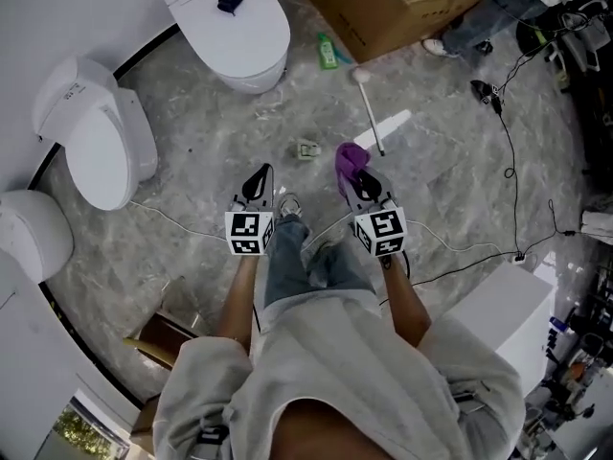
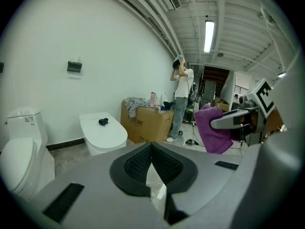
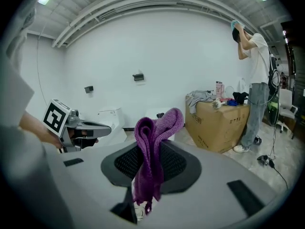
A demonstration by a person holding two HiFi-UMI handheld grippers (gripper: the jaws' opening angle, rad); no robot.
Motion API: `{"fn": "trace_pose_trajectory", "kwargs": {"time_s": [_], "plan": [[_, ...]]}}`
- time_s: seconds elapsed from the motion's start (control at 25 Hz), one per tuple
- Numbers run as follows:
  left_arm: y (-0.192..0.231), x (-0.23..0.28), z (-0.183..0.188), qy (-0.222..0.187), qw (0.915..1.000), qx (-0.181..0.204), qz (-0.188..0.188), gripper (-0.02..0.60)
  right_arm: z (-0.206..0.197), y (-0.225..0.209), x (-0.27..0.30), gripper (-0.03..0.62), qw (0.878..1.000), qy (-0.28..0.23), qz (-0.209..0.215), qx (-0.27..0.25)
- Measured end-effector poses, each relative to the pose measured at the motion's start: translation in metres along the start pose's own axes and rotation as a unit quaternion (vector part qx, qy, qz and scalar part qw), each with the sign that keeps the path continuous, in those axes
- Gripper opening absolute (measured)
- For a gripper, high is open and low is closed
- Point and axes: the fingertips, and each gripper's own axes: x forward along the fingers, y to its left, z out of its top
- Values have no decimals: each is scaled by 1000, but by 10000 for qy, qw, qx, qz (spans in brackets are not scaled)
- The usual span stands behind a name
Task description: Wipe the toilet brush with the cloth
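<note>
- Left gripper (image 1: 259,180): jaws are pressed together with nothing between them. They are to be opened before the brush handle can be taken.
- Right gripper (image 1: 360,184): clamped on the purple cloth (image 1: 349,159), with loose folds hanging out of the jaws. A firm bite should be kept so the cloth is not dragged out while wiping.
- Toilet brush (image 1: 370,111): lying on the floor at 12 o'clock of the right gripper, well apart, head toward the cardboard box (image 1: 383,12). The handle is best steadied by the left gripper while the cloth is drawn along it.
- The brush is not shown in either gripper view, and its head is too small to be read. The white patch (image 1: 395,126) beside the handle is not identified.
</note>
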Motion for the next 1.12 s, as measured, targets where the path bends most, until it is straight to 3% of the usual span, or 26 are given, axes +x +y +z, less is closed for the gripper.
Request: {"fn": "trace_pose_trajectory", "kwargs": {"time_s": [0.2, 0.4, 0.64, 0.88, 1.12], "plan": [[15, 31, -80, 257, 9996, 19, 68, 18, -69, -5, 43, 112, 9998, 128, 62, 154], [41, 74, -155, 506, 9981, 354, -74, 18, -128, -23, 90, 112, 9996, 52, -27, 294], [73, 130, -232, 402, 9980, 487, -18, 18, -191, -48, 147, 112, 9983, -307, -88, 491], [85, 191, -308, 257, 9967, 677, -374, 18, -251, -66, 200, 112, 9969, -590, -68, 519], [69, 250, -376, 283, 9928, 906, -737, 20, -300, -85, 237, 112, 9958, -658, -143, 613]]}}
